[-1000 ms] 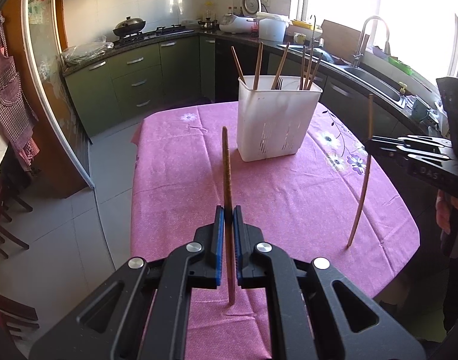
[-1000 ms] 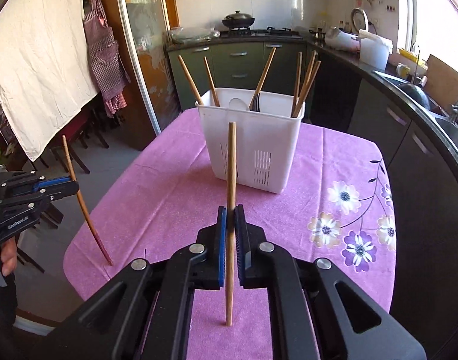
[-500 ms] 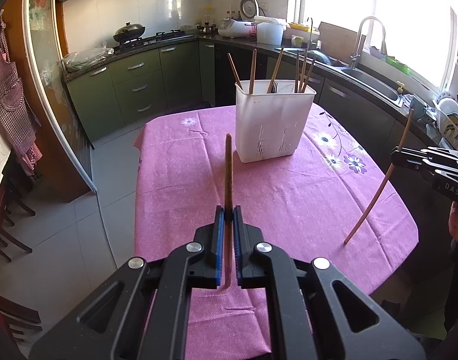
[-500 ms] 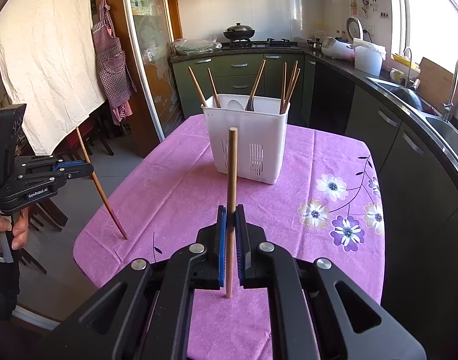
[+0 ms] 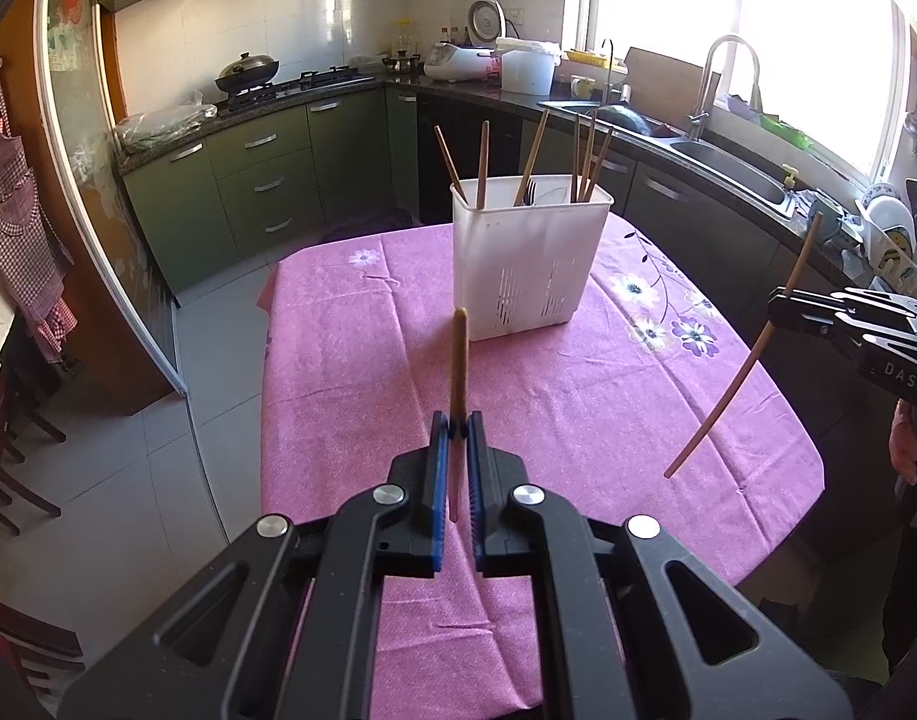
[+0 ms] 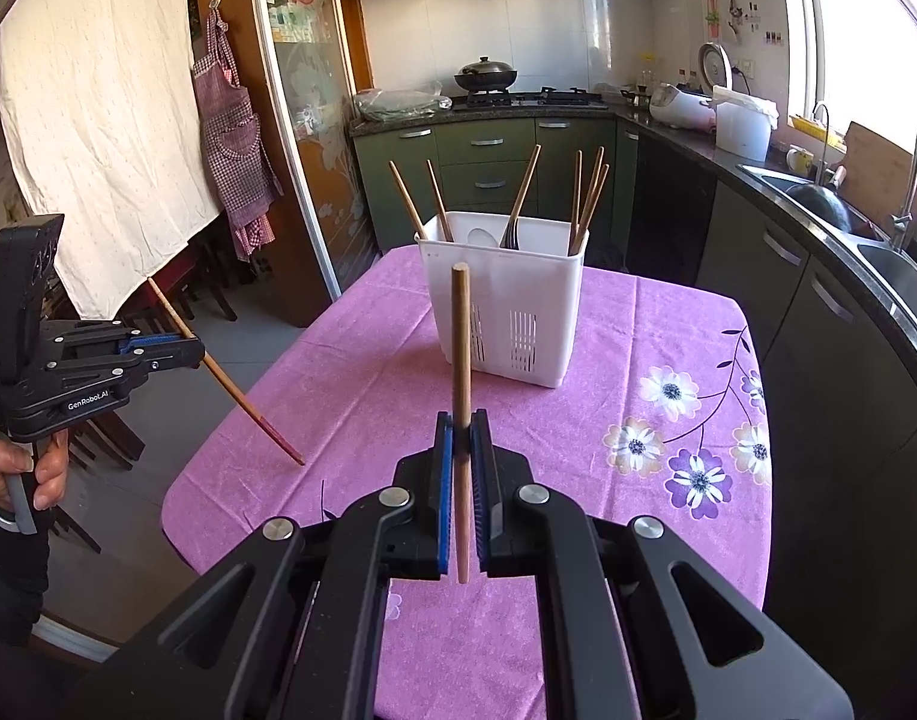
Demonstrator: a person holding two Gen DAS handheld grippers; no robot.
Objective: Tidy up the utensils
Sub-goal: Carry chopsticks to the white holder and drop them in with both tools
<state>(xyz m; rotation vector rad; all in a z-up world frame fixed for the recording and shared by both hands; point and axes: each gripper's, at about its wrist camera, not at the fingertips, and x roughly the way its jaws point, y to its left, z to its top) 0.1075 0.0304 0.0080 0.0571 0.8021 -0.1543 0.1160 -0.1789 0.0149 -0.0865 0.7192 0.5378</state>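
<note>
A white utensil holder (image 5: pixel 527 264) stands on the pink tablecloth (image 5: pixel 368 372) and holds several chopsticks, a spoon and a fork. It also shows in the right wrist view (image 6: pixel 506 312). My left gripper (image 5: pixel 456 429) is shut on a brown chopstick (image 5: pixel 458 360), held above the table's near side. My right gripper (image 6: pixel 462 426) is shut on another chopstick (image 6: pixel 461 348). The right gripper shows in the left wrist view (image 5: pixel 782 300) with its chopstick (image 5: pixel 740 372) slanted. The left gripper shows in the right wrist view (image 6: pixel 197 354) with its chopstick (image 6: pixel 242 399) slanted.
Green kitchen cabinets (image 5: pixel 248 180) and a counter with a sink (image 5: pixel 728 168) run behind and right of the table. A wok (image 6: pixel 485 75) sits on the stove. An apron (image 6: pixel 233 138) hangs on a door at left. Chairs (image 5: pixel 8 468) stand by the table's left.
Both grippers have lifted and pulled back from the holder. Each chopstick has tilted from near upright to slanted, with its lower tip raised off the cloth.
</note>
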